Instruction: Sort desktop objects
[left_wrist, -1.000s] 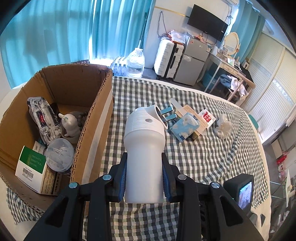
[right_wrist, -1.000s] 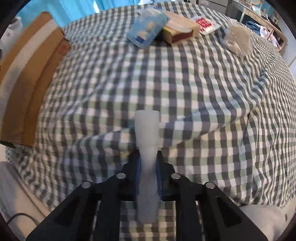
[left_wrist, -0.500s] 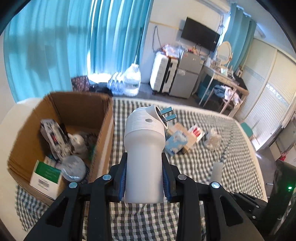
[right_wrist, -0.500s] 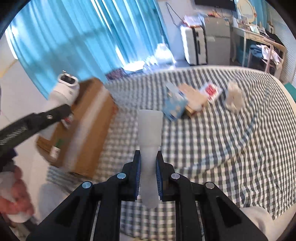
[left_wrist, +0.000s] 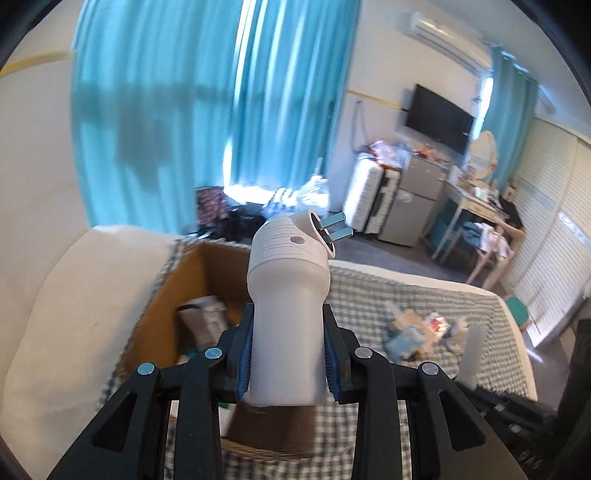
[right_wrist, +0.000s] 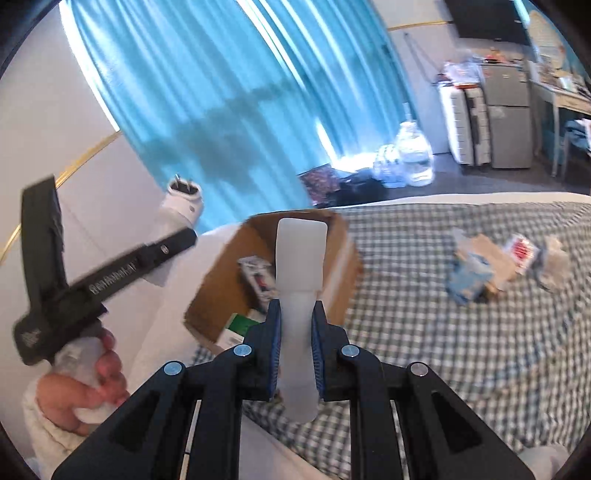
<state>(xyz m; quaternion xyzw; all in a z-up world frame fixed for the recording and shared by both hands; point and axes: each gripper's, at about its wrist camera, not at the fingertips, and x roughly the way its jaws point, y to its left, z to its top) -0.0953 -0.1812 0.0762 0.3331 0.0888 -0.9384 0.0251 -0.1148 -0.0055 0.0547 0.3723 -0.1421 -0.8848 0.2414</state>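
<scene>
left tool (left_wrist: 288, 363) clamps an upright plug (left_wrist: 288, 314), prongs aimed right; right tool (right_wrist: 297, 363), nearly closed, pinches an upright nozzle (right_wrist: 301, 273).

Motion blur softens the cardboard box (left_wrist: 173, 295) in the left wrist view, and the white plug-in device (left_wrist: 288, 317) clamped in the left claw (left_wrist: 289, 363) hides much of its interior; the packets inside cannot be identified. The small pile of items (left_wrist: 421, 332) on the checked cloth (left_wrist: 480, 332) is smeared into unreadable colour patches. In the right wrist view, the translucent white piece (right_wrist: 300, 295) gripped by the right claw (right_wrist: 297, 360) covers the box's middle, and the label on the black-and-white packet (right_wrist: 256, 275) is illegible. The person's hand (right_wrist: 88, 384) is partly cut off by the picture's lower-left edge.
</scene>
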